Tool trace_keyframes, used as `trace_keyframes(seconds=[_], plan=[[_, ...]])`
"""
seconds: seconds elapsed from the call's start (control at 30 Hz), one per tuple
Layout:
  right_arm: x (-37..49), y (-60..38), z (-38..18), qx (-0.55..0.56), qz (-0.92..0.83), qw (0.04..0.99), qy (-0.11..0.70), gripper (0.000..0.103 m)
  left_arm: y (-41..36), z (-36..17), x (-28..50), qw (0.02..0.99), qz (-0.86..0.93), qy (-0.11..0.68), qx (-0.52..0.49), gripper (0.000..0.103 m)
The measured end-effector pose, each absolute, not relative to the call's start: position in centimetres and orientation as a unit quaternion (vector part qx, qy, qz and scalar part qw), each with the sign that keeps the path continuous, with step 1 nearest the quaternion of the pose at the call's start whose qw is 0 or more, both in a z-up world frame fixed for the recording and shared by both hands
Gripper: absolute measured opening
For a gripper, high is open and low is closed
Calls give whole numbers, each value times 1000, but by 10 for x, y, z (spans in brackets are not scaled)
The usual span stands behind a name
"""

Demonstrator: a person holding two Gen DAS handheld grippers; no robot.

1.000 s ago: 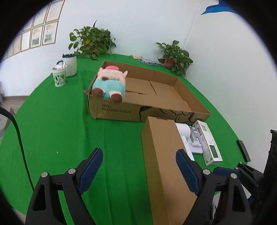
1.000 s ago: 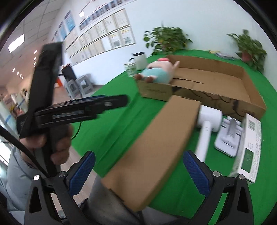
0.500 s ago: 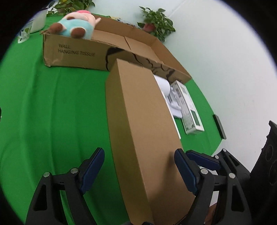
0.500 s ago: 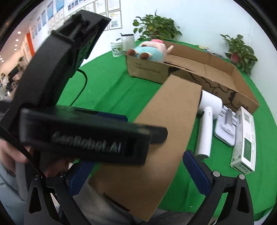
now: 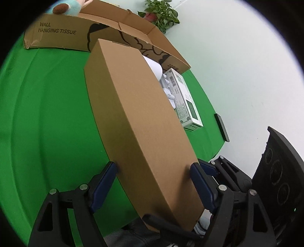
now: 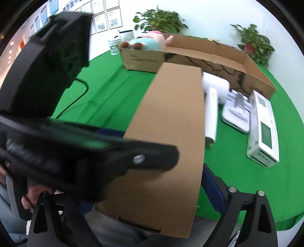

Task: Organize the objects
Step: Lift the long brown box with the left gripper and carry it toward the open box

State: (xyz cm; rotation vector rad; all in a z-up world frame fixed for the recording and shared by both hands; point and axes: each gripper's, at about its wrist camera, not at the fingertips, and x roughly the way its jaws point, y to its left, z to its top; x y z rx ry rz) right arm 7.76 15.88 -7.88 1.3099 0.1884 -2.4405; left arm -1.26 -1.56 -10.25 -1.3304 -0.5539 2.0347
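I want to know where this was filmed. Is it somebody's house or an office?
Probably an office or workroom: framed notices line the wall, potted plants stand behind a table draped in green cloth.

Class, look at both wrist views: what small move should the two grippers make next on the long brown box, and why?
Probably finish closing. The long brown box lies between the blue fingers of the left gripper, which are closing and look at or near its sides; the right gripper straddles the near end, also closing. A firm grip would likely be needed before lifting it toward the open carton.
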Motion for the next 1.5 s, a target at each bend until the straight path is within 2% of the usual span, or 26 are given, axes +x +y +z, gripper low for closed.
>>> trace_keyframes(seconds=[0.33, 0.63, 0.93, 1.23, 1.5], plan=[[72, 152, -78, 454, -869, 187, 57, 95, -31, -107, -10, 318, 768, -240, -502, 78], [83, 154, -71, 420, -880, 215, 58, 93, -34, -99, 7, 326, 776, -227, -490, 78], [85, 142, -69, 414, -871, 260, 37, 91, -54, -90, 26, 293, 790, -233, -485, 78], [76, 180, -78, 441, -851, 278, -66, 87, -50, -99, 19, 278, 779, -267, -495, 78], [77, 194, -81, 445, -841, 290, -104, 86, -55, -106, 15, 268, 767, -293, -503, 78]])
